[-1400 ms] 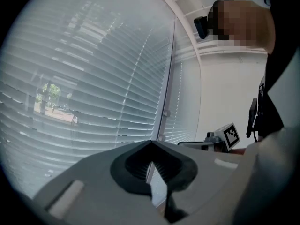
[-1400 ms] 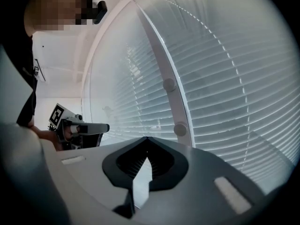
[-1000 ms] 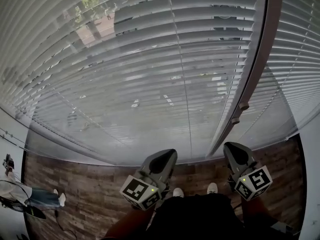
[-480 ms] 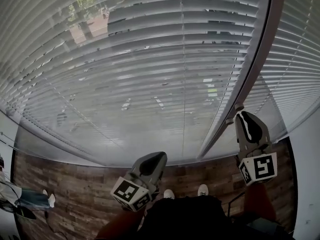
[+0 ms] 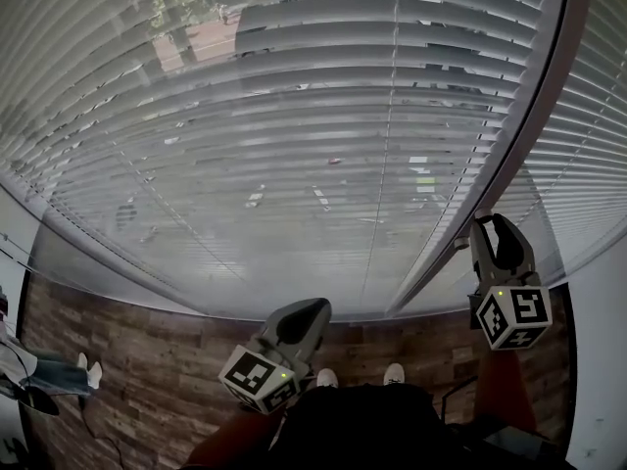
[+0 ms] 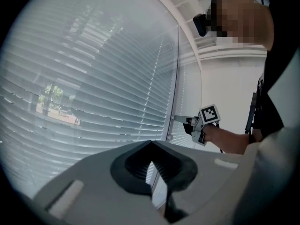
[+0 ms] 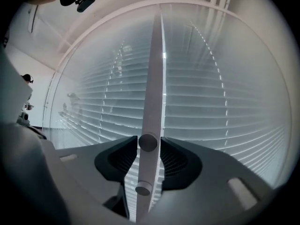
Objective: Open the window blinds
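Grey slatted blinds (image 5: 294,116) cover the window, split by a slanted pale frame post (image 5: 519,145). Two small round knobs hang in front of the post, the upper knob (image 7: 148,142) above the lower knob (image 7: 143,189). My right gripper (image 5: 487,225) is raised level at the post. Its jaws have just been opening and now stand on either side of the upper knob without pressing on it. The left gripper (image 5: 304,316) hangs lower, short of the blinds, shut and empty. From the left gripper view the right gripper (image 6: 180,119) reaches toward the post.
A dark wooden floor (image 5: 147,360) lies below the window, with my shoes (image 5: 323,377) on it. Another person's legs (image 5: 24,375) show at the far left edge. A white wall (image 5: 600,360) closes the right side.
My right gripper has risen from near my feet up to the frame post, and its jaws have opened around the upper knob. The left gripper has hardly moved.
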A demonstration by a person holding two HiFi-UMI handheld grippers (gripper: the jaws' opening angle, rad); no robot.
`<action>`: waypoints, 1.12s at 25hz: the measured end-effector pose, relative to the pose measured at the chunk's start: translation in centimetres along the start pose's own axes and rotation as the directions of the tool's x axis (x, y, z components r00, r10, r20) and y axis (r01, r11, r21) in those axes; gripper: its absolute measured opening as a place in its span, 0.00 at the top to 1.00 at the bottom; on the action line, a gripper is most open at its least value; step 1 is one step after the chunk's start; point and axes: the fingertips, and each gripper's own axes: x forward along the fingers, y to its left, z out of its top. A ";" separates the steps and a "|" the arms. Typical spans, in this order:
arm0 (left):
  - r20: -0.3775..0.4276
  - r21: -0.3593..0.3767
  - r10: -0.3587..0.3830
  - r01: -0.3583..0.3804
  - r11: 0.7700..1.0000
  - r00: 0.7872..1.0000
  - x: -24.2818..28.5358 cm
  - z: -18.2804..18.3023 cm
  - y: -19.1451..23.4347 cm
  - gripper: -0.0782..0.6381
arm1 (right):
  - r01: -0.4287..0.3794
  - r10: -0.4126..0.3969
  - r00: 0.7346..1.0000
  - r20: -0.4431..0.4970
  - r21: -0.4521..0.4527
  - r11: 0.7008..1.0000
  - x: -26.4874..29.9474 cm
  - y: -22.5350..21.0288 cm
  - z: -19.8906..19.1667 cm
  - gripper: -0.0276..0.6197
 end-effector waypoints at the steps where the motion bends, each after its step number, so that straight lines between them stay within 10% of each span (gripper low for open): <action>1: 0.001 -0.001 0.003 -0.003 1.000 1.000 0.0 -0.2 0.1 0.89 | 0.000 0.000 1.000 -0.003 0.002 1.000 0.2 -0.1 -0.1 0.70; 17: 0.007 -0.004 0.011 -0.011 1.000 1.000 0.3 0.0 0.7 0.89 | 0.011 -0.013 0.999 -0.053 -0.040 0.999 0.8 0.1 -0.6 0.73; 28: 0.006 -0.015 -0.002 0.002 1.000 1.000 0.7 -0.8 0.4 0.89 | 0.017 -0.054 0.994 -0.098 -0.347 0.938 0.9 0.4 -0.9 0.73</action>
